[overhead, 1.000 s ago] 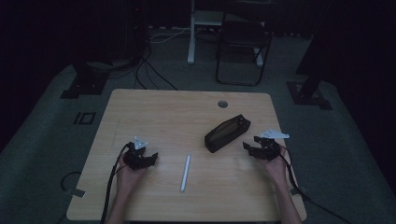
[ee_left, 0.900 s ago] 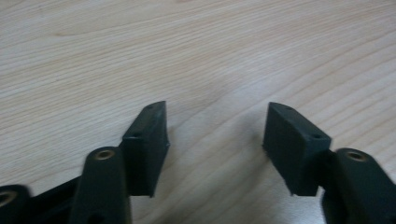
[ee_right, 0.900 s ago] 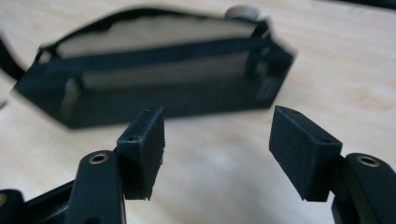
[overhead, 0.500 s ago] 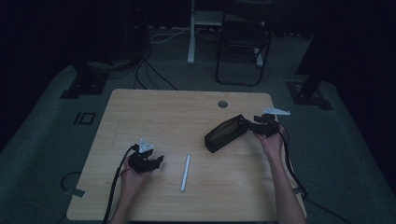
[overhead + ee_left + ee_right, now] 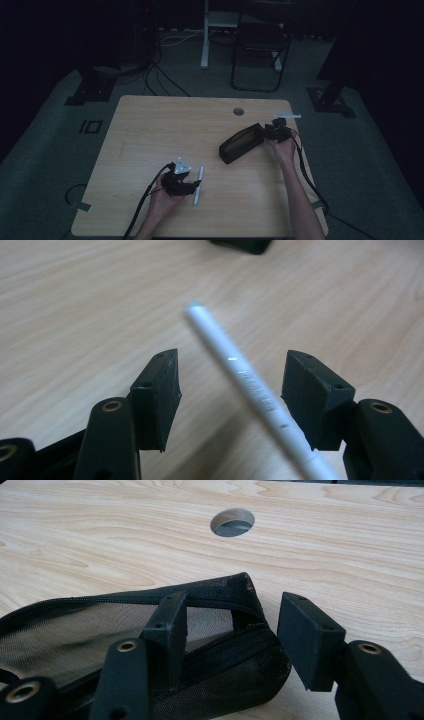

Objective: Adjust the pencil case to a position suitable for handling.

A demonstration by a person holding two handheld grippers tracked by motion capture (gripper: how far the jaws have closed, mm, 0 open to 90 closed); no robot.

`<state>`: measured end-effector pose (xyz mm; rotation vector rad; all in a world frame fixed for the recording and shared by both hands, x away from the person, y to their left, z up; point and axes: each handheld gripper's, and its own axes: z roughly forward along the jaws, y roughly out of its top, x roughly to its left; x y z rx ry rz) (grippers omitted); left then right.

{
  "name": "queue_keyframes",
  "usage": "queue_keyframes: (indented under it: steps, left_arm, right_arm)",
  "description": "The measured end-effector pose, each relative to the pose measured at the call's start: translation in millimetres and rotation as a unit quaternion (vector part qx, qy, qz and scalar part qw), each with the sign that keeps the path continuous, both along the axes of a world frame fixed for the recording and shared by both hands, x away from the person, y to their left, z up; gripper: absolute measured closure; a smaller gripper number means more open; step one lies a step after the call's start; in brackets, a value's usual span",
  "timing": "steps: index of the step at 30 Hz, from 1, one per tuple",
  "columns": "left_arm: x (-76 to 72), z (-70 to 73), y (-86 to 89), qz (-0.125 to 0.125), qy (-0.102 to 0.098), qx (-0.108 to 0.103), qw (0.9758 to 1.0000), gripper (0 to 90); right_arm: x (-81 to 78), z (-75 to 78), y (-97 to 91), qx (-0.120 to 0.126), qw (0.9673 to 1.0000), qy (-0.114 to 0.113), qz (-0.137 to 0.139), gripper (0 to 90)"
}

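A white pen (image 5: 198, 185) lies on the wooden table (image 5: 150, 130) near its front middle. My left gripper (image 5: 196, 184) is open around the pen (image 5: 245, 380), one jaw on each side, neither touching it. A black mesh pencil case (image 5: 241, 142) lies unzipped to the right of centre. My right gripper (image 5: 263, 132) is open at the case's far right end. In the right gripper view one jaw reaches inside the case's mouth (image 5: 200, 625) and the other stands outside its zipped edge.
A round cable hole (image 5: 238, 111) is in the table near its far edge, just beyond the case. A folding chair (image 5: 260, 50) and stand bases sit on the dark floor behind the table. Cables trail from both grippers off the front edge.
My left gripper has slid right until its jaws straddle the pen. My right gripper has moved up to the case's right end, and one jaw has entered its opening.
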<state>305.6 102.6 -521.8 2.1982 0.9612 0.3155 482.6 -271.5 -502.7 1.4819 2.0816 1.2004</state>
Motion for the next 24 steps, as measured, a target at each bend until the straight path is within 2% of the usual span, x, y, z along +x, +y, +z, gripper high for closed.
queue_keyframes:
  steps: [3, 13, 20, 24]
  left_arm:
    - [-0.6, -5.3, -6.9, 0.001, 0.002, 0.017, 0.9999, 40.7]
    - [-0.9, -11.4, -9.0, 0.001, 0.008, 0.026, 0.9996, 42.7]
    - [0.3, -13.9, -7.2, 0.005, 0.011, 0.034, 0.9993, 50.1]
    - [0.3, -13.7, -6.0, 0.006, 0.010, 0.038, 0.9992, 51.2]
  right_arm:
    - [-1.0, 0.1, 0.3, -0.004, 1.0000, 0.003, 0.003, 46.0]
    - [-3.5, 1.7, 0.8, -0.014, 0.9999, 0.002, 0.002, 46.1]
    - [-3.3, 1.9, -0.1, -0.014, 0.9999, 0.007, -0.003, 46.5]
    - [-6.0, 2.7, 1.3, -0.014, 0.9998, 0.009, -0.005, 46.6]
